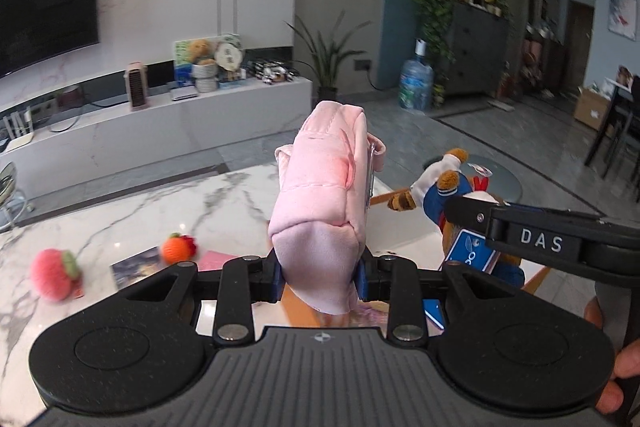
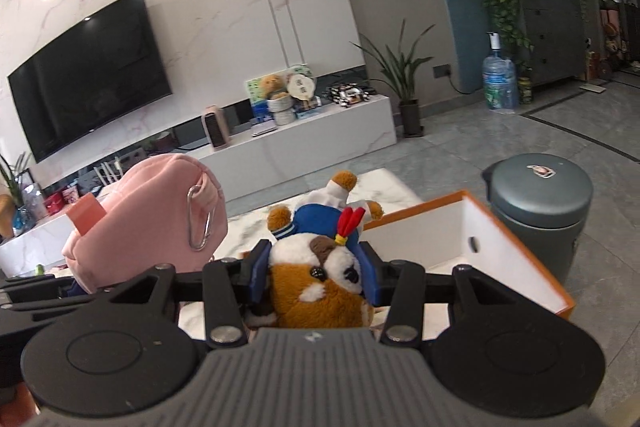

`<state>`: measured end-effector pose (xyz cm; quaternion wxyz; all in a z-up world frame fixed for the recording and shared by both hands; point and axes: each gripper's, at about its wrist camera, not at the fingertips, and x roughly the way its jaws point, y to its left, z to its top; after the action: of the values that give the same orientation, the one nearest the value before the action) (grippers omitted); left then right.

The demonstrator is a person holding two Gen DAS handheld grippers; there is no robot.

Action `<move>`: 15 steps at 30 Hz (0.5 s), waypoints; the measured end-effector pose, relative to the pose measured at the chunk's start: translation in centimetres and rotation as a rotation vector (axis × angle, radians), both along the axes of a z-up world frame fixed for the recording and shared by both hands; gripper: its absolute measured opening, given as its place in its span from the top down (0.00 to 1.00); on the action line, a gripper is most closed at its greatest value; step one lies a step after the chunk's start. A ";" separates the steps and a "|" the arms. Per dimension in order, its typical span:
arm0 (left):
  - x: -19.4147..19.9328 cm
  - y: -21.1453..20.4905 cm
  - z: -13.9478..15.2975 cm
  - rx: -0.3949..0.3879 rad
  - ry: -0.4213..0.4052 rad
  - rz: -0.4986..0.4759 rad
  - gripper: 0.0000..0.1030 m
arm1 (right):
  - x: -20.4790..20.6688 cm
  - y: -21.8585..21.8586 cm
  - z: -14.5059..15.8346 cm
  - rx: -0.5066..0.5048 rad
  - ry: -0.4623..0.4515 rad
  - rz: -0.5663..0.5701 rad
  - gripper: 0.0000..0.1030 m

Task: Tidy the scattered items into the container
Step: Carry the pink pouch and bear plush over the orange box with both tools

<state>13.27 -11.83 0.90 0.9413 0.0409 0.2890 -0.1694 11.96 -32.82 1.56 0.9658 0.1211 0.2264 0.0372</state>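
Observation:
My left gripper [image 1: 320, 277] is shut on a pink padded pouch [image 1: 326, 195] and holds it upright above the marble table [image 1: 140, 211]. The pouch also shows in the right wrist view [image 2: 152, 215], with a metal carabiner on its side. My right gripper [image 2: 316, 277] is shut on a brown-and-white plush hamster in blue clothes [image 2: 320, 283], held upside down over the near edge of an orange box with a white inside [image 2: 516, 251]. The plush shows in the left wrist view [image 1: 448, 187], to the right of the pouch. A pink knitted strawberry [image 1: 54, 275] and an orange knitted fruit [image 1: 176, 247] lie on the table at left.
A dark printed card [image 1: 136, 267] and a pink card [image 1: 218, 259] lie flat near the knitted fruit. A grey round bin [image 2: 540, 203] stands on the floor beyond the box. A white TV bench [image 2: 320, 135] runs behind the table.

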 end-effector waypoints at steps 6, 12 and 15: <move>1.7 -2.2 -1.8 0.032 0.079 -0.110 0.64 | 2.6 -3.0 -1.9 -0.008 0.044 -0.028 0.53; 3.3 -3.3 -4.1 0.075 0.183 -0.143 0.64 | 5.5 -5.0 -4.9 -0.023 0.128 -0.047 0.53; 3.9 -3.8 -5.1 0.098 0.222 -0.153 0.64 | 7.0 -6.0 -6.5 -0.030 0.170 -0.057 0.53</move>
<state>17.20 -15.65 -4.23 0.8848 0.0895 0.3954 -0.2297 18.94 -38.85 -4.89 0.9454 0.1159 0.3046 -0.0042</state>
